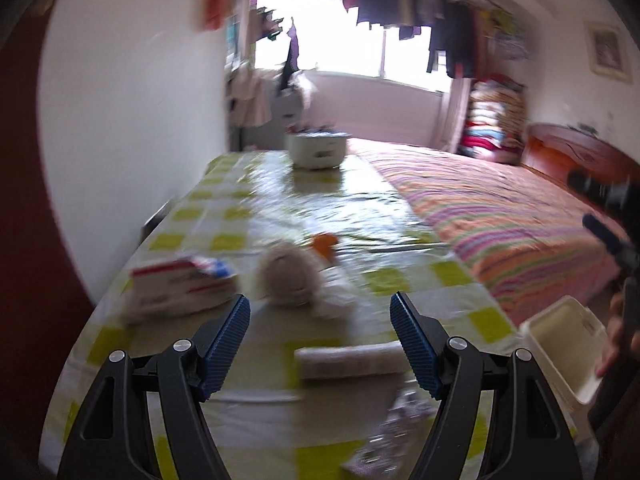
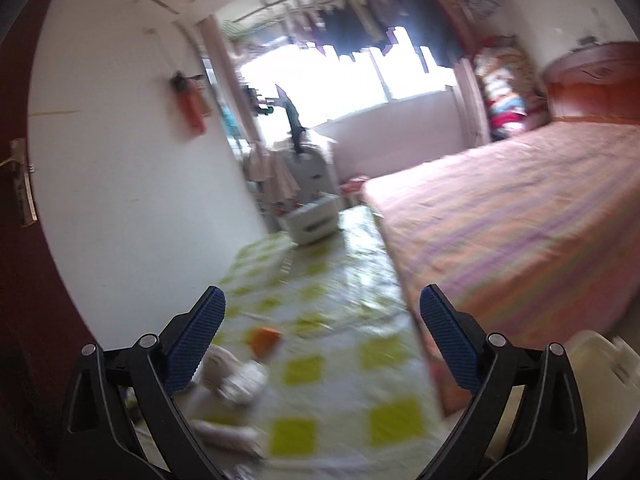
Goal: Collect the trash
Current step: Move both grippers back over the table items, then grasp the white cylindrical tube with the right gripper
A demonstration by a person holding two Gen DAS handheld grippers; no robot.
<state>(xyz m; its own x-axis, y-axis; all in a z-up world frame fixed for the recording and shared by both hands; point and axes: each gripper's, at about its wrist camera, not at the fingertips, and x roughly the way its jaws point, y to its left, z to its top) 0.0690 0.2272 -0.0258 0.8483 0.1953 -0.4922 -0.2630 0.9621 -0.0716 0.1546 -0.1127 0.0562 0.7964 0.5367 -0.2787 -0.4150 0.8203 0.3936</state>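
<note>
The left gripper (image 1: 320, 320) hangs over the counter (image 1: 400, 280) with its 2 fingers (image 1: 232, 336) spread wide, holding nothing. Just ahead of the left finger lies a red-and-white box (image 1: 180, 288); between the fingers, slightly beyond the tips, sits a crumpled wad (image 1: 288, 276), with an orange scrap (image 1: 324, 244) further on. A flat white packet (image 1: 352, 360) lies between the fingers. The right gripper (image 2: 320, 324) is equally wide open and empty, above crumpled trash (image 2: 236, 376); a white bin (image 2: 600, 364) sits beyond its right finger.
</note>
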